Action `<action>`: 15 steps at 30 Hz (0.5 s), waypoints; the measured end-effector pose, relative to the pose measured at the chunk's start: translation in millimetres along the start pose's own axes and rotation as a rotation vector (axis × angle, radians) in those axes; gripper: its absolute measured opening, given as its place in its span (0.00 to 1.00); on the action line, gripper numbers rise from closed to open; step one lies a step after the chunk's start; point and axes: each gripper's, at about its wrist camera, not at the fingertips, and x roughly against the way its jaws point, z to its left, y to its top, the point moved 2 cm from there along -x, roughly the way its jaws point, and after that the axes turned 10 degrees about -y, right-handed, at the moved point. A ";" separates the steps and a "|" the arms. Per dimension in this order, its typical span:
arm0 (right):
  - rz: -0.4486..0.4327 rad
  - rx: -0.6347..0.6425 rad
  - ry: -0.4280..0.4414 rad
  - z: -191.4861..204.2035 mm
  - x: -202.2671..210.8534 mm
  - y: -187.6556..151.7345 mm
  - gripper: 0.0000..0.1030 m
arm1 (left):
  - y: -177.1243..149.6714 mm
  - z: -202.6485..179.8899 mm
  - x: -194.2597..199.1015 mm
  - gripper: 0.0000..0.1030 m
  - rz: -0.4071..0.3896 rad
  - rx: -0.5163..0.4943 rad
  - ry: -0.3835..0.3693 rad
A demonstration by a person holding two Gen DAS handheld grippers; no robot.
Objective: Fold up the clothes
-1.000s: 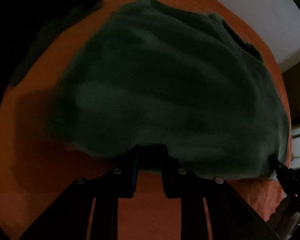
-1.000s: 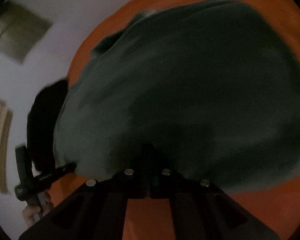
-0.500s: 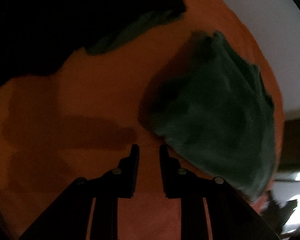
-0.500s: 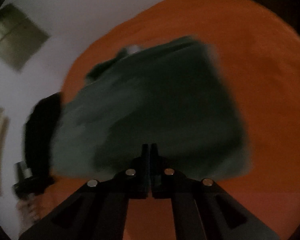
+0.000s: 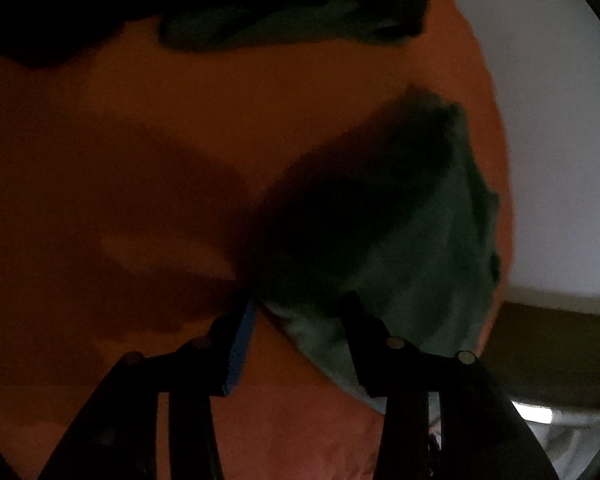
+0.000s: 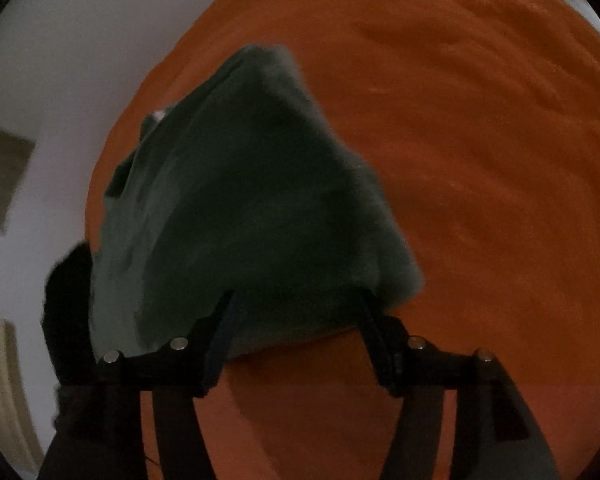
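Observation:
A dark green garment [image 6: 240, 216] lies folded into a compact bundle on the orange bedspread [image 6: 480, 140]. In the left wrist view it [image 5: 412, 248] lies at the right, near the bed's edge. My left gripper [image 5: 300, 308] is open, its jaws wide apart at the garment's near corner, gripping nothing. My right gripper [image 6: 296, 300] is open too, its jaws spread over the garment's near edge, gripping nothing.
Another dark green cloth [image 5: 284, 26] lies at the far side of the bed in the left wrist view, under a black shape. A pale wall [image 5: 560, 120] and floor [image 6: 40, 92] lie beyond the bed's edge. A black object [image 6: 68, 312] sits at the garment's left.
Both grippers have opened wide and let go of the garment. The garment went from spread wide to a smaller folded bundle lying on the bed.

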 end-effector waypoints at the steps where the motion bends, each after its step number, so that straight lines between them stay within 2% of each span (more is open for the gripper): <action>1: 0.013 -0.027 0.013 -2.8 -2.0 2.3 0.57 | 1.3 -0.1 -0.2 0.44 -0.019 0.004 -0.014; 2: 0.019 -0.053 0.031 -4.1 -4.1 4.2 0.57 | 2.5 -2.5 0.5 0.43 -0.047 -0.009 -0.033; 3: 0.024 -0.079 0.050 -5.0 -6.3 6.0 0.57 | 3.7 -6.2 1.0 0.34 -0.076 -0.033 -0.050; 4: 0.029 -0.105 0.070 -5.9 -8.5 7.8 0.57 | 4.8 -9.8 0.4 0.18 -0.089 -0.059 -0.054; 5: 0.031 -0.162 0.076 -10.6 -12.2 9.2 0.57 | 5.4 -11.0 0.5 0.18 -0.095 -0.071 -0.050; 6: 0.034 -0.226 0.078 -16.1 -16.3 10.5 0.47 | 5.7 -10.6 1.9 0.18 -0.104 -0.071 -0.050; 7: 0.036 -0.290 0.081 -21.8 -20.4 11.8 0.32 | 5.2 -8.3 5.2 0.18 -0.116 -0.064 -0.054; 8: 0.022 -0.349 0.088 -31.8 -16.4 9.8 0.04 | 4.5 -4.9 8.7 0.18 -0.126 -0.052 -0.065; 10: -0.016 -0.464 0.103 -54.2 -4.3 4.0 0.05 | 6.5 4.1 6.4 0.18 -0.113 -0.039 -0.085; 15: -0.072 -0.425 0.033 -72.6 9.3 8.3 0.00 | 5.5 16.5 10.0 0.24 -0.081 0.015 -0.105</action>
